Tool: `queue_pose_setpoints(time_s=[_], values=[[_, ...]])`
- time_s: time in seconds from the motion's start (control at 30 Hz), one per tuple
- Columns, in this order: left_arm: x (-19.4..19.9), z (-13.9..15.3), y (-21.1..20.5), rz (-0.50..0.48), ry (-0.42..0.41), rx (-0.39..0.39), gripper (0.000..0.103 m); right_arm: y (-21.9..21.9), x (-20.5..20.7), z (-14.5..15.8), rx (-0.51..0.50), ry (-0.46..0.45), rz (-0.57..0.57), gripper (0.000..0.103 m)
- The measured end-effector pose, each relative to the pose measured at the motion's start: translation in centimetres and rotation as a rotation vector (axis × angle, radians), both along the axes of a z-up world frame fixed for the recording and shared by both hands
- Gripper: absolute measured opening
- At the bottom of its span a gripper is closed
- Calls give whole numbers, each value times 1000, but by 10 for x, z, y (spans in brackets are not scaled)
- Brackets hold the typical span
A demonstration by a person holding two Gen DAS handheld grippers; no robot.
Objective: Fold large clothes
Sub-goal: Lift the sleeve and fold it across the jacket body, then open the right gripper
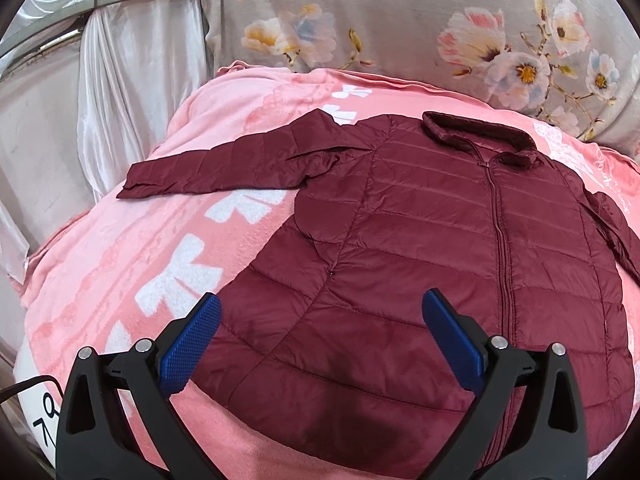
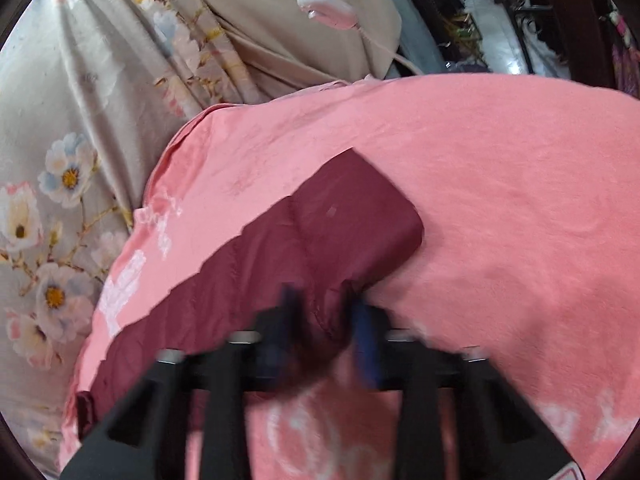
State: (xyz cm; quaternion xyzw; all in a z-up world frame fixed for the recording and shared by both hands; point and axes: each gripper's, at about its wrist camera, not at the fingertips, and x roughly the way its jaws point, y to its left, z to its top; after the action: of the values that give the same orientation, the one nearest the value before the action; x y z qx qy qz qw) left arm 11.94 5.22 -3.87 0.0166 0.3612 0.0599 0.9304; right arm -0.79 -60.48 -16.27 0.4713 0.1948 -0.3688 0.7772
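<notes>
From the left wrist view, a maroon quilted jacket lies front-up and zipped on a pink blanket printed with white flowers, its collar pointing away from the camera toward a grey floral bedcover that rises behind. One sleeve stretches out flat to the left across the blanket, while the opposite sleeve runs down along the jacket's right edge. The left gripper hangs over the jacket's lower hem with its blue-padded fingers spread wide apart and nothing between them; the pads sit above the cloth, one just off the hem's left edge and the other over the body panel. A pale satin curtain hangs at the left. From the right wrist view, which is blurred, the right gripper has its blue pads drawn in on a bunched fold of the jacket's sleeve, the maroon cloth pinched between them near the cuff end. The sleeve runs diagonally from lower left up to a squared cuff resting on the pink blanket. The floral bedcover lies to the left, with a beige pillow beyond, and a small pink-and-white object with a cord rests on that pillow.
</notes>
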Motion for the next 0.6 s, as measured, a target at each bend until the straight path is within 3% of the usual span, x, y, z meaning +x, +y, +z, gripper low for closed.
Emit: queue_pose_setpoints(time_s=[0.17,0.3,0.37,0.47,0.6], values=[[4,2,3,18,-8,6,98,37,44,56,-141,-67,118,7],[9,4,8,29,-13,-11,98,114,94,115,-285,-144,355,6],[11,5,12,36,-19,-20,98,173,125,143,-366,-173,511,6],[12,7,22,50,-29,-32,98,249,159,163,-414,-217,701,6],[12,8,39,76,-35,-41,98,328,189,164,-418,-238,883,6]])
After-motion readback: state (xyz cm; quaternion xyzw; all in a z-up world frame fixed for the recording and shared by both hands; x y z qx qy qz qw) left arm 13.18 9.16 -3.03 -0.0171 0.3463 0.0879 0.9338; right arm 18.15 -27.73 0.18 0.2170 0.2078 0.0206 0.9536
